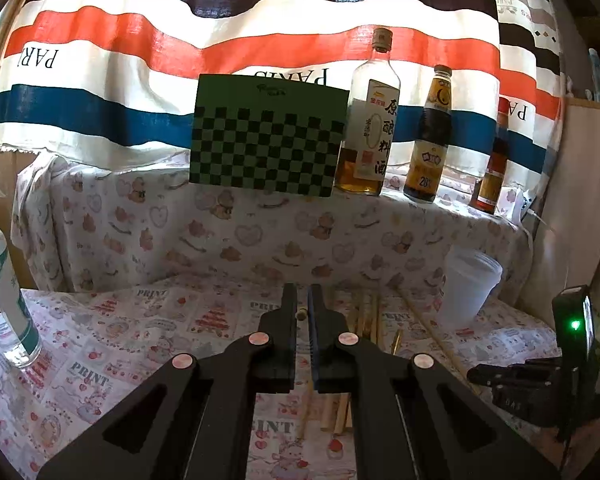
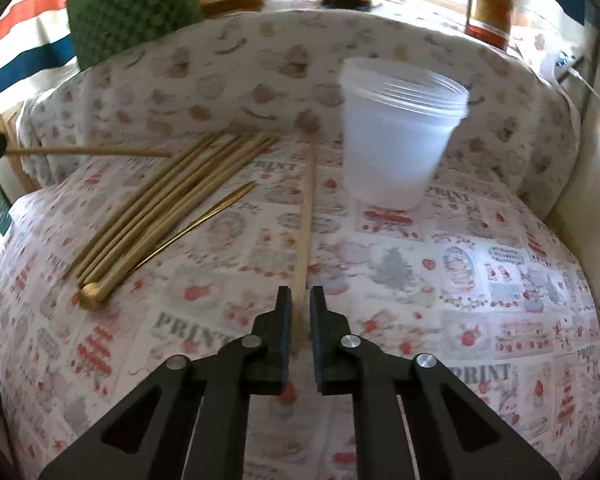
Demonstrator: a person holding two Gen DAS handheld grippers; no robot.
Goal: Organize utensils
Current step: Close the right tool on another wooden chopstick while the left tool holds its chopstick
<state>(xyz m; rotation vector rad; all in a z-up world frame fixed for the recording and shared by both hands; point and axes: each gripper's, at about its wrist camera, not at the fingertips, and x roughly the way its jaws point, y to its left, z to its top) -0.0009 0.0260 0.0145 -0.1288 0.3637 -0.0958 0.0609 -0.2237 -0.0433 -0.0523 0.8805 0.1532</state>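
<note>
Right gripper jaws clench the near end of a lone chopstick pointing toward the plastic cup.

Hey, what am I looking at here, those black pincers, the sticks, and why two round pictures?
Each picture comes from a camera fixed on a hand-held grasping tool; a person carries one per hand. The left tool, in its own view, is shut on a thin chopstick. The right tool, in its own view, has closed on another chopstick lying on the patterned tablecloth. Beside it lie a bundle of chopsticks and a plastic cup. Sauce bottles stand behind.
</note>
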